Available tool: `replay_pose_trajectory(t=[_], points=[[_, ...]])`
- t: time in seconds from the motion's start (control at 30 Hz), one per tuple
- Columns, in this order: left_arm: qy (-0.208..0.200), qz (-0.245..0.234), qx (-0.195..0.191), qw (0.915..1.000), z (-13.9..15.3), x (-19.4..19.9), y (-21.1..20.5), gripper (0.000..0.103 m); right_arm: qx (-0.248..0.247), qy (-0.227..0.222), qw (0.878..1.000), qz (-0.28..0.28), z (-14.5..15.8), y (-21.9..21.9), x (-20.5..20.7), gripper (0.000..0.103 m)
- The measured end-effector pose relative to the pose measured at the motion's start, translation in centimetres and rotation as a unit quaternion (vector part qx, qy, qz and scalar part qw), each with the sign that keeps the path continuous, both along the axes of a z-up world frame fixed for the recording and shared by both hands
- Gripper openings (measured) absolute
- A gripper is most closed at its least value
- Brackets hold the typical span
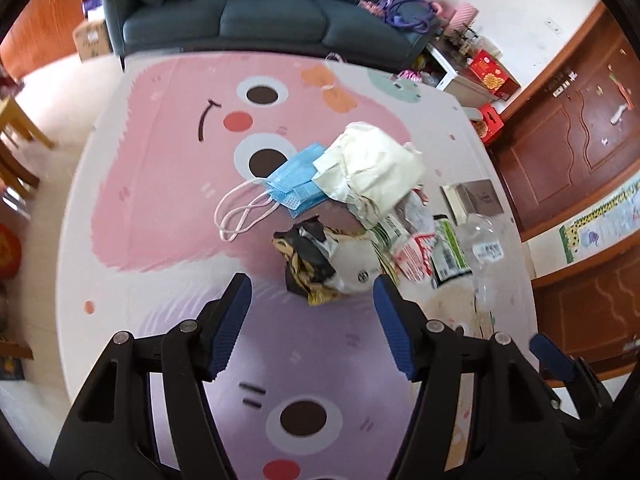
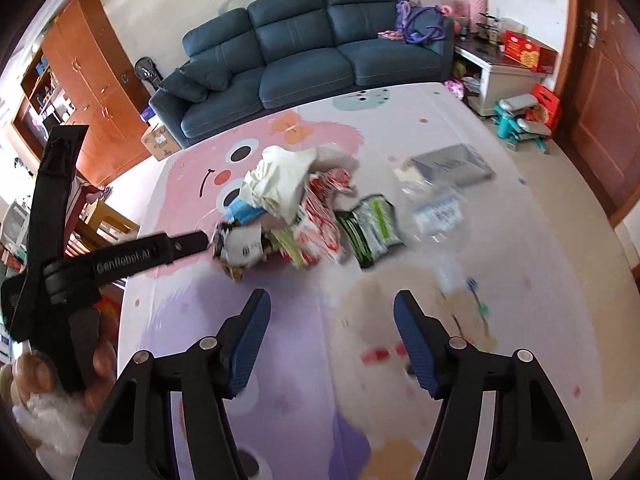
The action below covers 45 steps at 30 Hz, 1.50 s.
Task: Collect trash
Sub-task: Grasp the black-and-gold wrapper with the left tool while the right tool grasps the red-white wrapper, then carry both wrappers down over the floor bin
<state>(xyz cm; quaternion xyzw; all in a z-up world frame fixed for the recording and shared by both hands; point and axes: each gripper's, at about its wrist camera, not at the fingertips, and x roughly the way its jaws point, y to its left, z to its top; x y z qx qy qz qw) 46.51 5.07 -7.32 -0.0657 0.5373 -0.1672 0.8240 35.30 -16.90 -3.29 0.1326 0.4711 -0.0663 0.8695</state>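
Play mat (image 1: 160,208) w/ trash pile (image 1: 360,216); left tongs (image 1: 312,294) & right tongs (image 2: 332,312) apart, empty.

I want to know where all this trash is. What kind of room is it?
It looks like a home living room. There is a big blue sofa against the wall, a cartoon play mat covering the floor with the trash pile on it, and wooden cupboards at the side.
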Motion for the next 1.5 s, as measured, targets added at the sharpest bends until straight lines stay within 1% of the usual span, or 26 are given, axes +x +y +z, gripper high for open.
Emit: replay_pose_trajectory(t=[0.1,0.23,0.37,0.5,0.53,0.57,0.6,0.63,0.67,0.7,0.73,0.77,0.8,0.83,0.87,0.93,1.1,1.23,1.4,1.5], points=[[0.019,-0.001,-0.005,0.9998,-1.3,1.5,-0.4,0.06,0.0,0.003,1.0,0.01,-1.4,0.1,3.2,0.063],[0.037,-0.005,-0.004,0.9993,-2.6,2.7,-0.9,0.06,-0.002,0.018,1.0,0.024,-3.8,0.2,7.4,0.055],[0.059,-0.008,-0.005,0.9982,-4.1,3.6,-1.2,0.06,-0.003,0.035,0.999,0.027,-6.1,0.2,9.6,0.048],[0.071,-0.014,-0.011,0.9973,-5.0,4.3,-1.7,0.06,-0.015,0.051,0.998,0.032,-7.8,0.3,11.0,0.045],[0.072,-0.018,-0.015,0.9971,-5.1,4.5,-2.0,0.06,-0.02,0.056,0.998,0.034,-8.1,0.3,11.3,0.041],[0.072,-0.021,-0.016,0.997,-5.2,4.6,-2.0,0.06,-0.023,0.06,0.997,0.038,-8.5,0.4,11.7,0.034],[0.072,-0.025,-0.017,0.9969,-5.3,4.7,-2.3,0.06,-0.029,0.063,0.997,0.044,-8.9,0.6,12.0,0.03],[0.072,-0.029,-0.016,0.9969,-5.3,4.7,-2.5,0.06,-0.034,0.065,0.996,0.048,-9.0,0.7,12.1,0.019],[0.071,-0.03,-0.014,0.9969,-5.4,4.8,-2.7,0.06,-0.038,0.067,0.996,0.054,-9.3,0.9,12.3,0.013],[0.07,-0.028,-0.014,0.997,-5.5,4.9,-2.8,0.06,-0.042,0.065,0.995,0.056,-9.3,1.1,12.3,0.012],[0.07,-0.028,-0.016,0.9971,-5.6,4.9,-2.9,0.06,-0.044,0.06,0.996,0.057,-9.3,1.1,12.2,0.011],[0.068,-0.026,-0.018,0.9972,-5.6,4.9,-2.9,0.056,-0.041,0.058,0.996,0.059,-9.2,1.1,11.9,0.01],[0.064,-0.025,-0.022,0.9974,-5.5,4.9,-2.8,0.043,-0.039,0.054,0.996,0.06,-9.1,1.1,11.7,0.009],[0.063,-0.027,-0.022,0.9974,-5.5,4.8,-2.8,0.034,-0.038,0.051,0.996,0.06,-8.9,1.0,11.3,0.009],[0.061,-0.03,-0.018,0.9975,-5.5,4.7,-2.9,0.027,-0.036,0.047,0.997,0.058,-8.5,1.0,10.6,0.009],[0.054,-0.028,-0.016,0.998,-5.2,4.3,-2.8,0.02,-0.023,0.039,0.998,0.05,-7.9,0.7,9.5,0.008],[0.035,-0.029,-0.016,0.9988,-4.0,2.6,-1.7,0.018,0.004,0.018,0.999,0.04,-6.2,0.4,6.1,0.008],[0.015,-0.041,-0.013,0.999,-2.6,0.4,-0.8,0.018,0.019,0.007,0.999,0.039,-4.9,0.7,3.1,0.008],[-0.011,-0.07,0.001,0.9975,-0.5,-3.7,-0.4,0.018,0.035,-0.004,0.998,0.046,-3.2,1.8,-1.5,0.008],[-0.015,-0.088,0.005,0.996,0.6,-6.7,-0.1,0.018,0.042,-0.007,0.998,0.054,-2.5,2.4,-4.4,0.008]])
